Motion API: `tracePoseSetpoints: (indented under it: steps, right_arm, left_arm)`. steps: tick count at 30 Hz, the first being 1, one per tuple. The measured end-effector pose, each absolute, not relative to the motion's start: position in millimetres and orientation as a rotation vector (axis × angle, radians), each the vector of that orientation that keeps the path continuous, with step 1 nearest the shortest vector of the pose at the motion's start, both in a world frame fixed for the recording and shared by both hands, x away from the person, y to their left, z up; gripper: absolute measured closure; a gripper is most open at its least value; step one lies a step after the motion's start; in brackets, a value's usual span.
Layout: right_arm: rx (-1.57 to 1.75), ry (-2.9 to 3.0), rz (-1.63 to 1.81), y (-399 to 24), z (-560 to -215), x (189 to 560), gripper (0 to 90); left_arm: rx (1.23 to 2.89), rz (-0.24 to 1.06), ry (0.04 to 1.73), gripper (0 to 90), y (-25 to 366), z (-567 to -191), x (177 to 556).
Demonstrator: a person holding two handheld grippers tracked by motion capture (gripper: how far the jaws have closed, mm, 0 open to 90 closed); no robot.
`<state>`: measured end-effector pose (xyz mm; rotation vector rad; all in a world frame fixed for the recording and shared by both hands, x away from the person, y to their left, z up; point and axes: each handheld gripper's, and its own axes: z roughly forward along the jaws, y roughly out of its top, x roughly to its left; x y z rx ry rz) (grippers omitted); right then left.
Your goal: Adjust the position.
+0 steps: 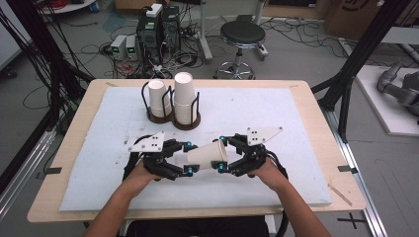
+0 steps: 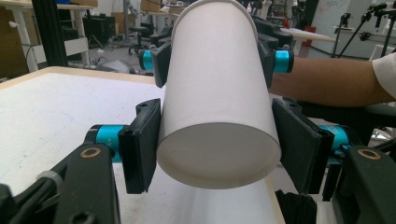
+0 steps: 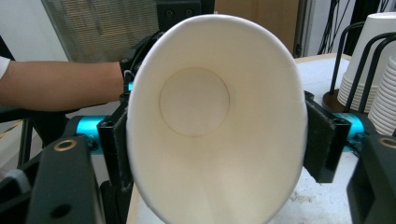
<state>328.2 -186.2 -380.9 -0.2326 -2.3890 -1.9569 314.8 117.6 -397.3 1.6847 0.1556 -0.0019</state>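
A white paper cup point(image 1: 207, 154) lies on its side in the air over the white mat, held between both grippers. My left gripper point(image 1: 188, 157) is shut on the cup's narrow base end; in the left gripper view its black pads point(image 2: 140, 144) press on both sides of the cup point(image 2: 217, 93) just behind the flat bottom. My right gripper point(image 1: 221, 153) grips the wide rim end. In the right gripper view I look into the cup's point(image 3: 215, 116) mouth, and the rim is squeezed into a tall oval between the pads point(image 3: 322, 140).
Two black wire holders stand at the back of the mat, each with a stack of white cups point(image 1: 159, 98) point(image 1: 184, 101); the stacks point(image 3: 373, 70) also show at the right of the right gripper view. The mat point(image 1: 276, 113) covers most of the wooden table point(image 1: 84, 113).
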Motion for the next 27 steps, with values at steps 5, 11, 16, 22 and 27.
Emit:
tracePoseSetpoints:
  steps: [5,11,16,22,27]
  right_arm:
    - [-0.225,-2.405,-1.931,-187.2,-379.9,329.7,27.9]
    - [-0.233,-2.425,-1.925,-189.3,-378.1,330.4,27.9]
    - [-0.245,-2.463,-1.897,-189.0,-378.0,332.1,27.9]
    - [-0.238,-2.464,-1.861,-185.2,-375.3,332.1,27.8]
    - [-0.238,-2.469,-1.854,-185.5,-375.0,332.4,27.8]
  left_arm:
    - [1.708,-0.001,0.17,35.1,115.0,-397.5,314.5]
    - [1.722,0.035,0.215,27.4,114.4,-392.5,313.7]
    - [1.735,0.055,0.217,27.2,113.5,-390.8,313.0]
    - [1.755,0.039,0.223,30.2,110.5,-394.3,313.3]
    - [1.76,0.032,0.212,32.8,110.2,-395.0,313.3]
